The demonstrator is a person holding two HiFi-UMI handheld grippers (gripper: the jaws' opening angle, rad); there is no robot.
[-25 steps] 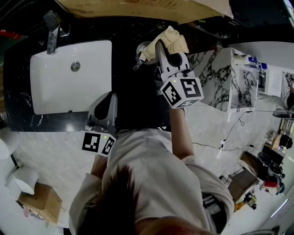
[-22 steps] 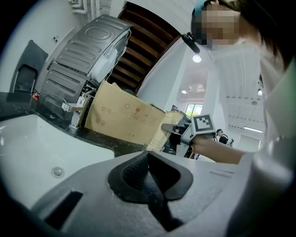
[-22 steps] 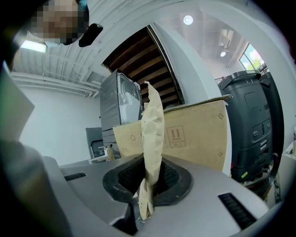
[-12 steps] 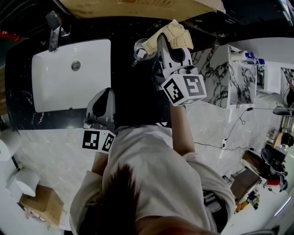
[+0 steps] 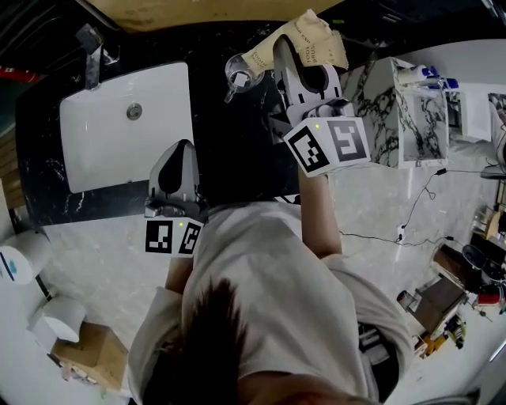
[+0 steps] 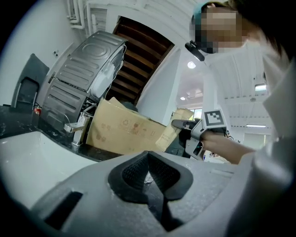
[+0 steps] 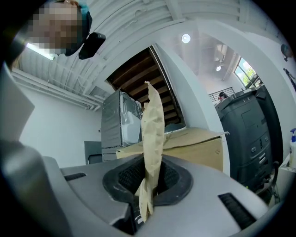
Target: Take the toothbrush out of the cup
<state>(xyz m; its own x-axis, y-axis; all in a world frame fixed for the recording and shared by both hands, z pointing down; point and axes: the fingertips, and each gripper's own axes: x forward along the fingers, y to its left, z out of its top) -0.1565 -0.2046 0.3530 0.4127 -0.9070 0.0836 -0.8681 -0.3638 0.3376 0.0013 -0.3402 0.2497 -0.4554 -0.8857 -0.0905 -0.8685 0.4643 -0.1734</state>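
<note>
1. Since the earlier frame, your right tongs (image 5: 283, 49) rose, pinching the paper-wrapped toothbrush (image 5: 310, 41).
2. That lift put the toothbrush above and just right of the cup (image 5: 239, 77) at the far counter. It looked out, or nearly so.
3. Your left tongs (image 5: 179, 150), pressed together and empty, rose slightly near the sink (image 5: 87, 170).

Under me, the black marble desk (image 5: 229, 158) holds a white sink (image 5: 118, 134), its faucet (image 5: 91, 47), a glass cup (image 5: 239, 75) and a cardboard box (image 5: 198, 12) at the back.
</note>
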